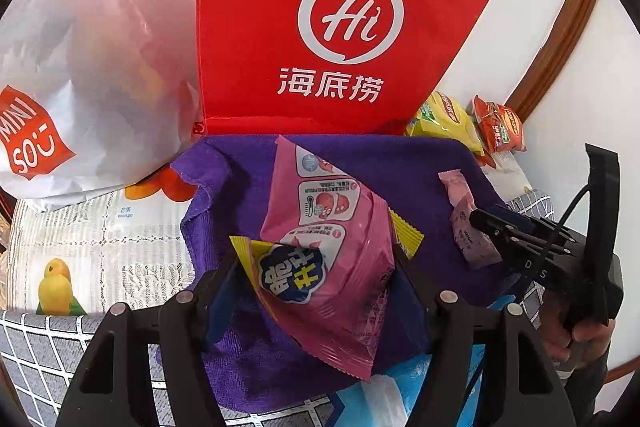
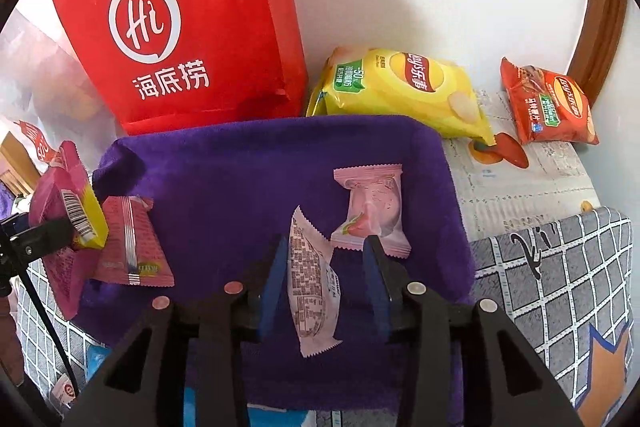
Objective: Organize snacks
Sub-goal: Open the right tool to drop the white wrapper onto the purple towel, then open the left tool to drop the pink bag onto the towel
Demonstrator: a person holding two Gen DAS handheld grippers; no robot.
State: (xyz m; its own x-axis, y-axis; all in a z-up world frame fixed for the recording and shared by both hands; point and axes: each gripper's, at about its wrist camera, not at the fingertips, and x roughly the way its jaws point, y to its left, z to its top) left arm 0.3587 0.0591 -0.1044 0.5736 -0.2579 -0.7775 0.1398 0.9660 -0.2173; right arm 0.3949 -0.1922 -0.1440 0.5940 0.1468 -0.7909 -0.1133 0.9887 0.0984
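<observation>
Pink foil with a yellow end and a blue cloud-shaped label made up the packet (image 1: pixel 328 259), which stood clamped between the left gripper's (image 1: pixel 316 267) fingers above the purple towel (image 1: pixel 400 163). The right gripper (image 2: pixel 324 279) hung over the same towel with its jaws apart, around a pale, text-printed sachet (image 2: pixel 312 287) that stood on edge between them; whether the blue pads (image 2: pixel 276 279) touched it could not be told. A second sachet (image 2: pixel 370 211), pale pink, lay on the towel just beyond the right fingertip. A dark pink packet (image 2: pixel 132 247) lay at the towel's left edge. A red paper bag (image 2: pixel 180 23) stood behind the towel, its contents out of sight. Beside it lay a yellow crisp bag (image 2: pixel 404 87) and, further right, a red crisp bag (image 2: pixel 548 103). A white bag (image 1: pixel 80 67) stood left of the red one
</observation>
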